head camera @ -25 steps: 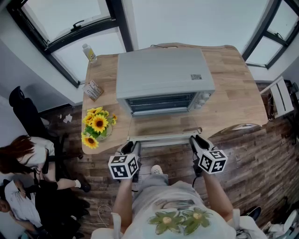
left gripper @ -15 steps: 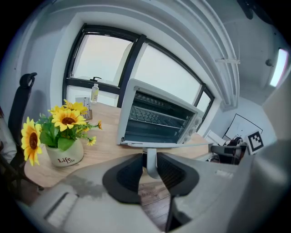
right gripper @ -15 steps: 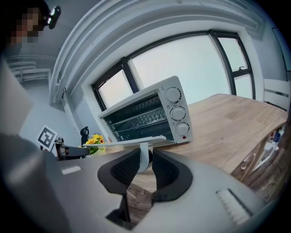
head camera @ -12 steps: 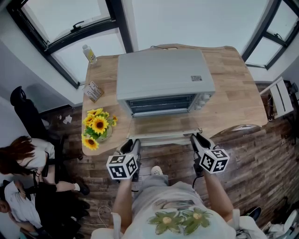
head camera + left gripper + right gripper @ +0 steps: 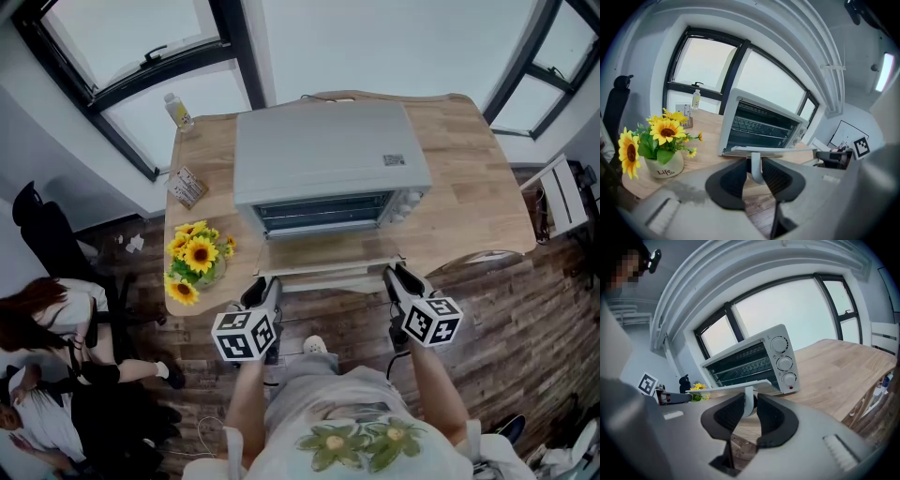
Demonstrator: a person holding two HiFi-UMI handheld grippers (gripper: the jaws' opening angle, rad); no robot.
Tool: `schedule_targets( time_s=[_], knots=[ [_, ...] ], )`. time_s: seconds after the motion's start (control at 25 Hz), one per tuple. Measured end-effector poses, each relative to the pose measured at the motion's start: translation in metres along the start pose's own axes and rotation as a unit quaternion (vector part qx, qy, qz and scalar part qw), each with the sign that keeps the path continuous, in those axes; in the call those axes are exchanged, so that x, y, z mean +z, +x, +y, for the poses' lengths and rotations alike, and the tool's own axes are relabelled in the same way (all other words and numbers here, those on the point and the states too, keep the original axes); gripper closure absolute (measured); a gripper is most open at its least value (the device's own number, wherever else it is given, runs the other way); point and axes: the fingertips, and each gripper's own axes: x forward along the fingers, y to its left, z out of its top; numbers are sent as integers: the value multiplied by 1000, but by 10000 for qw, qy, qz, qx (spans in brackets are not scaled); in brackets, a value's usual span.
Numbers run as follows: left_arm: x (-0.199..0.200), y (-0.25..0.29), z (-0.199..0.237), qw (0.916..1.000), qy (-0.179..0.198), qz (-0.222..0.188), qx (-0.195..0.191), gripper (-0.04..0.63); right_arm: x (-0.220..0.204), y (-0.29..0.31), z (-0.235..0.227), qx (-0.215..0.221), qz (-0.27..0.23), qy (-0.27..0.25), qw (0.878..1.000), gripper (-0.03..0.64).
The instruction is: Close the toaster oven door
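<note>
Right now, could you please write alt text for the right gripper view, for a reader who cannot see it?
The right gripper holds the handle of a white toaster oven's door between its jaws; the door lies open and nearly flat. The oven, with three knobs beside the opening, stands on a wooden table before large windows.

The left tool (image 5: 265,286) is held at the lower centre-left of the head view and the right tool (image 5: 396,275) at the lower centre-right, level with each other and well apart; both are pointed toward the top of the frame and tilted somewhat downward. The left forearm (image 5: 246,398) and the right forearm (image 5: 433,384) are stretched forward from the bottom edge. The left tool's jaws are closed on a white handle post (image 5: 755,165); the right tool's jaws are closed on the other handle post (image 5: 748,401).
</note>
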Motion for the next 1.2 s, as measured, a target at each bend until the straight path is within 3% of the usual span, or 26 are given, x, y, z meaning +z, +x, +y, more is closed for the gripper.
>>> schedule_targets(
  time_s=[1.2],
  knots=[
    [28,5,-3,9997,41,-112,-215,480,27,7,3,46,-141,55,9999,531]
  ],
)
